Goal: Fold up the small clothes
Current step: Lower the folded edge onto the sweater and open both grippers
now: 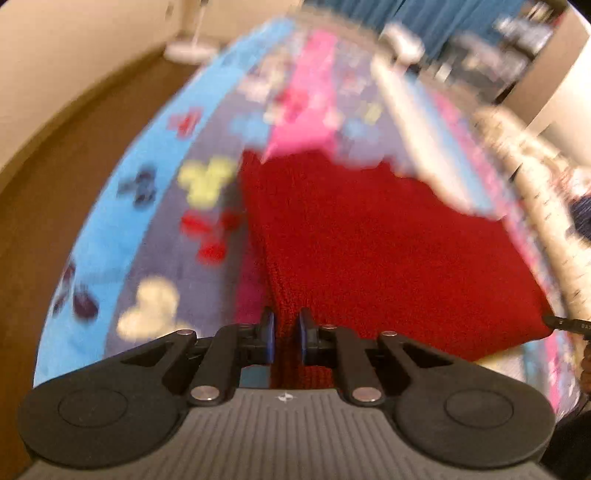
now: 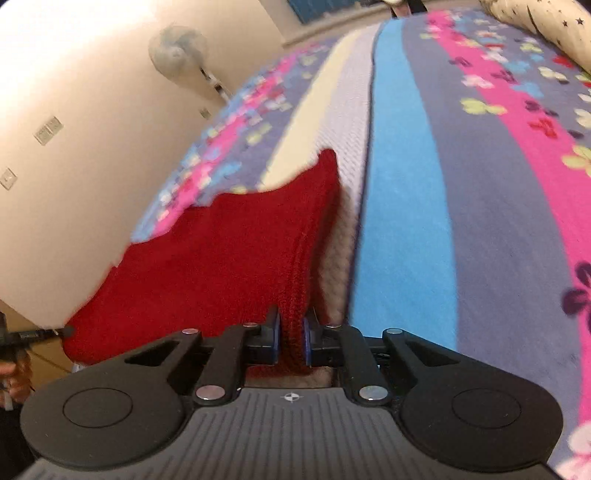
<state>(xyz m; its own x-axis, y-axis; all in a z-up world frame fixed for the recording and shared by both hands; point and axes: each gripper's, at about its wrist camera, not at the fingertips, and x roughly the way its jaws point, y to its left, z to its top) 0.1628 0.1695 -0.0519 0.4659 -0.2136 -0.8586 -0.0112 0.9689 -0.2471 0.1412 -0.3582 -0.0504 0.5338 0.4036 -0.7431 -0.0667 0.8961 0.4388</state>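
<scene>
A red knitted garment [image 1: 369, 236] is held stretched and lifted above a bed with a colourful striped floral blanket [image 1: 110, 229]. My left gripper [image 1: 286, 334] is shut on one edge of the garment. My right gripper [image 2: 291, 338] is shut on another edge of the same garment [image 2: 229, 258]. The right gripper's tip shows at the right edge of the left wrist view [image 1: 565, 323], and the left gripper's tip shows at the left edge of the right wrist view [image 2: 37, 334]. The left wrist view is blurred.
The blanket [image 2: 480, 184] covers the bed with blue, pink and grey stripes. A patterned white pillow [image 2: 546, 29] lies at the far right. A standing fan [image 2: 177, 51] and a cream wall [image 2: 74, 129] are beside the bed. Blue curtains [image 1: 443, 14] hang beyond.
</scene>
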